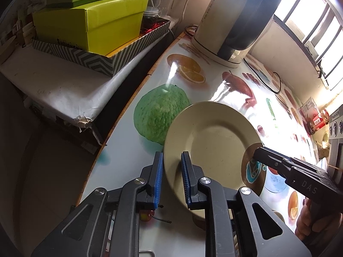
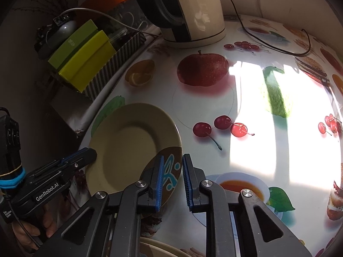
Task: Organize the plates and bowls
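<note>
My left gripper [image 1: 171,172] straddles the near rim of the cream plate [image 1: 214,141]: one blue pad sits outside the edge, the other over the plate's inner face, the gap between them narrow. It looks pinched on the rim, though I cannot see the pads actually press.

My right gripper [image 2: 173,178] is set the same way on the opposite side, where the plate [image 2: 128,147] carries a brown patch with blue lettering [image 2: 169,171]. The left pad lies over that patch; the right pad stands just past the edge, above the tablecloth [image 2: 246,111]. The jaws are nearly closed here too, and the rim runs between them.

So the plate lies ahead of and below both sets of fingers, held at two facing points of its round edge. It is tilted up off the fruit-printed cloth rather than lying flat. Neither hand is nearer; both are on it.

Beyond stand the kettle [image 2: 193,10] and the green boxes [image 1: 92,25], well apart. Another pale rim [image 2: 163,248] shows at the bottom edge of the right view; I judge that may be where the stack goes.
</note>
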